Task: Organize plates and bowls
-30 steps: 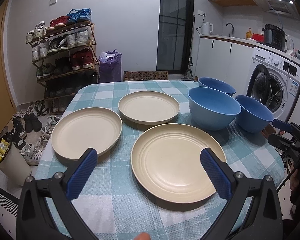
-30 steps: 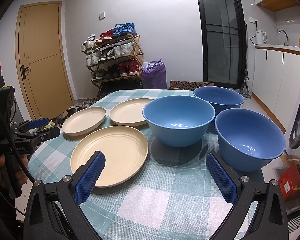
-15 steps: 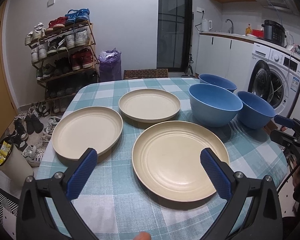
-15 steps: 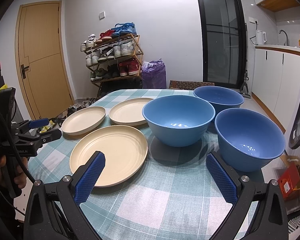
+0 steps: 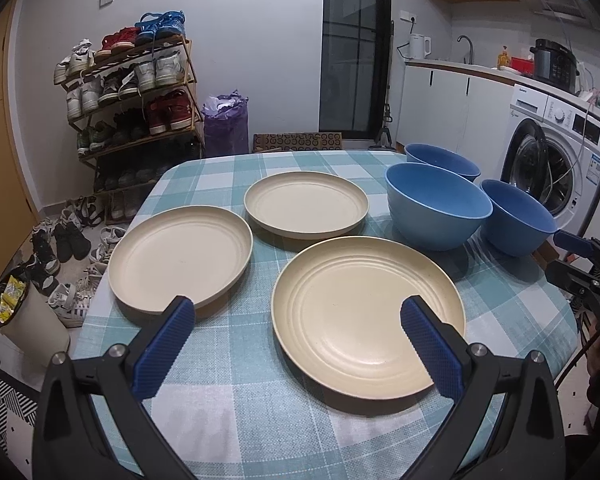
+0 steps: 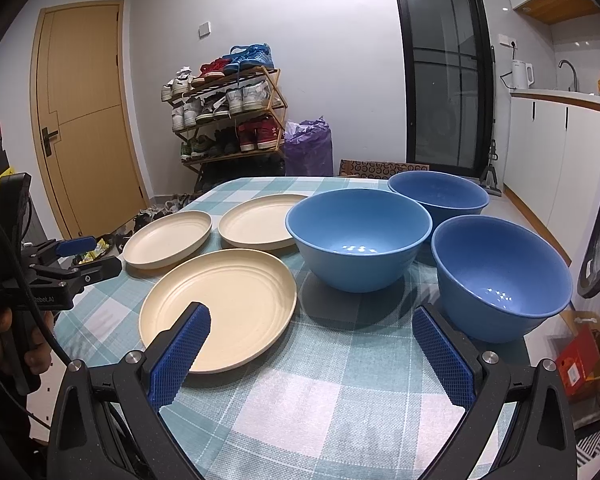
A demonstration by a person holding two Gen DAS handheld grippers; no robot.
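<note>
Three cream plates lie apart on the checked tablecloth (image 5: 236, 404): a near plate (image 5: 366, 316), a left plate (image 5: 180, 258) and a far plate (image 5: 306, 204). Three blue bowls stand to the right: a light blue middle bowl (image 5: 436, 206), a far bowl (image 5: 442, 162) and a right bowl (image 5: 516, 222). My left gripper (image 5: 298, 346) is open and empty, above the table's near edge before the near plate. My right gripper (image 6: 310, 350) is open and empty, in front of the middle bowl (image 6: 358, 238) and right bowl (image 6: 500, 276).
A shoe rack (image 5: 132, 92) and purple bag (image 5: 225, 124) stand past the table's far side. A washing machine (image 5: 556, 160) and white cabinets (image 5: 452, 108) are on the right. Shoes (image 5: 66, 240) lie on the floor at the left. A wooden door (image 6: 84, 120) is behind.
The left gripper has drawn back and risen slightly, so the plates and bowls sit a little farther away in its view. The right gripper has barely moved. Both stay open.
</note>
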